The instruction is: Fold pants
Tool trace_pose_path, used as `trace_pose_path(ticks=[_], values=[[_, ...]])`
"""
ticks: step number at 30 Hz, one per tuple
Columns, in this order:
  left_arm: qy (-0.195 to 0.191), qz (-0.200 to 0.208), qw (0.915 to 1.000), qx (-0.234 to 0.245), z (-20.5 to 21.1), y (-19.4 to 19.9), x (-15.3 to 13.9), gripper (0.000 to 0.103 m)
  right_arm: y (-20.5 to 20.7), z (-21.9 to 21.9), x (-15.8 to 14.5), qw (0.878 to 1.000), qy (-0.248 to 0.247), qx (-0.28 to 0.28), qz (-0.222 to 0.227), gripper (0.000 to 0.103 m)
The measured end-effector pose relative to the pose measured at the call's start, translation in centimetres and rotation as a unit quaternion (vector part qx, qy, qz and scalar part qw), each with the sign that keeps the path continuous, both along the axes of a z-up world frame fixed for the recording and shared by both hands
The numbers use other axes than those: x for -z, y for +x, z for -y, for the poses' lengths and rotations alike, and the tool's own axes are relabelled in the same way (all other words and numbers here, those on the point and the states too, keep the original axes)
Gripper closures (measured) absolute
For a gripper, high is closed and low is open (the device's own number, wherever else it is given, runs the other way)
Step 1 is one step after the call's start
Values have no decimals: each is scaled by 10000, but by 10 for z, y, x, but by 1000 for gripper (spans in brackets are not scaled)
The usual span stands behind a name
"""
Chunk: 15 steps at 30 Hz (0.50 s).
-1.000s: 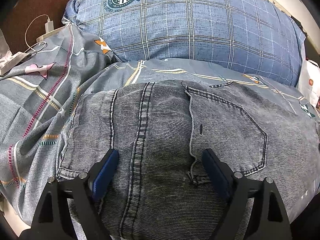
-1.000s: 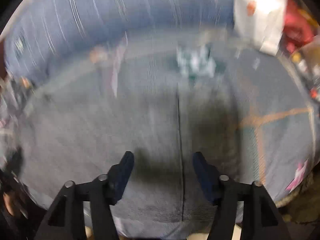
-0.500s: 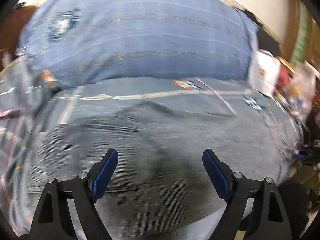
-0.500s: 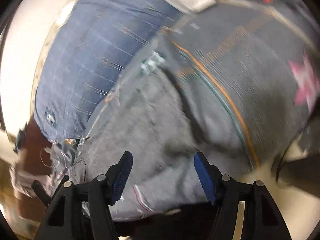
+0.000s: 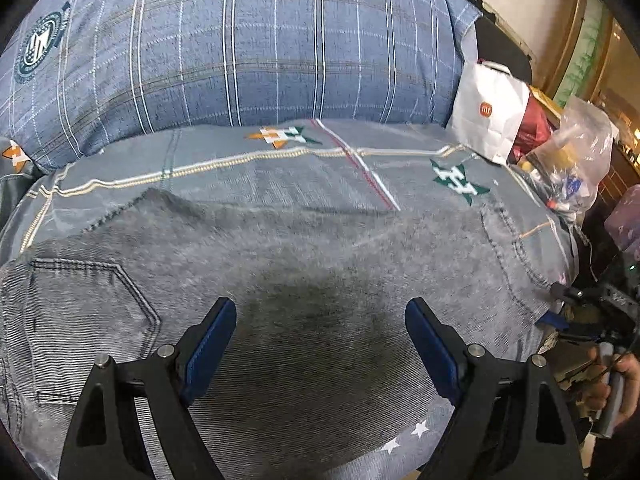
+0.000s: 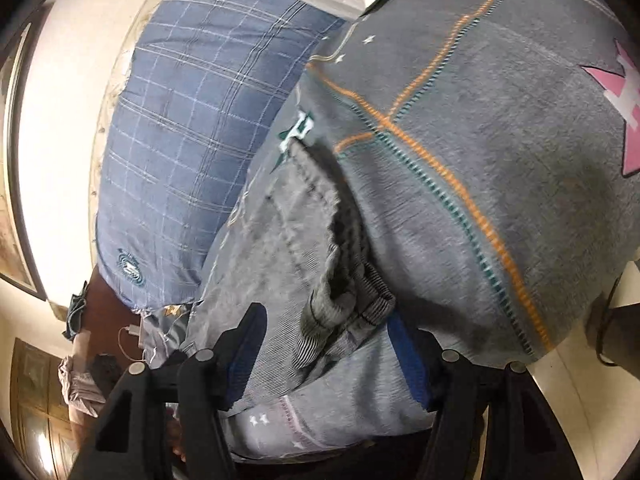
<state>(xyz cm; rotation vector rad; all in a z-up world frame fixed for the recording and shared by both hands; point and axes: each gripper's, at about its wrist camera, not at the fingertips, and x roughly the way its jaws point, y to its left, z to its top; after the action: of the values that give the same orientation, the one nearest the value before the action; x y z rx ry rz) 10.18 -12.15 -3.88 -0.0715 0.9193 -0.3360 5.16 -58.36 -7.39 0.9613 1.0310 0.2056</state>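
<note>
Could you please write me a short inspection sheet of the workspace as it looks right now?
Surface: bed sheet, grey with printed lines and stars.
Job's things: grey jeans lying on the sheet, back pocket up; hem end bunched near the bed's edge.
Clutter: white paper bag, clear plastic bag, blue plaid pillow.
Grippers: left gripper open over the jeans; right gripper open around the bunched hem.
Cables: white charger cable beside the bed.
Surroundings: pale wall.
</note>
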Motion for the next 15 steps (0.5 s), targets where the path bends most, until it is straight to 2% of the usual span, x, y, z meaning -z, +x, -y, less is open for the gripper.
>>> trace_pose_path(ticks=[5, 10, 12, 13, 14, 15], values=[[-58, -253, 9996, -64, -2, 2, 14, 16, 7, -5, 10, 9998, 114, -108, -156, 37], [16, -154, 9999, -10, 3, 3, 12, 16, 4, 2, 17, 9994, 291, 137, -109, 37], [19, -172, 9998, -15, 6, 6, 11, 16, 2, 7, 21, 9984, 505, 250, -70, 38], [34, -181, 9998, -17, 9, 7, 11, 16, 1, 9, 23, 9980, 565, 291, -45, 42], [70, -195, 9998, -11, 13, 9, 13, 16, 0, 10, 24, 9983, 492, 307, -77, 62], [137, -210, 9997, 11, 19, 11, 14, 16, -2, 12, 27, 9985, 406, 325, -143, 73]])
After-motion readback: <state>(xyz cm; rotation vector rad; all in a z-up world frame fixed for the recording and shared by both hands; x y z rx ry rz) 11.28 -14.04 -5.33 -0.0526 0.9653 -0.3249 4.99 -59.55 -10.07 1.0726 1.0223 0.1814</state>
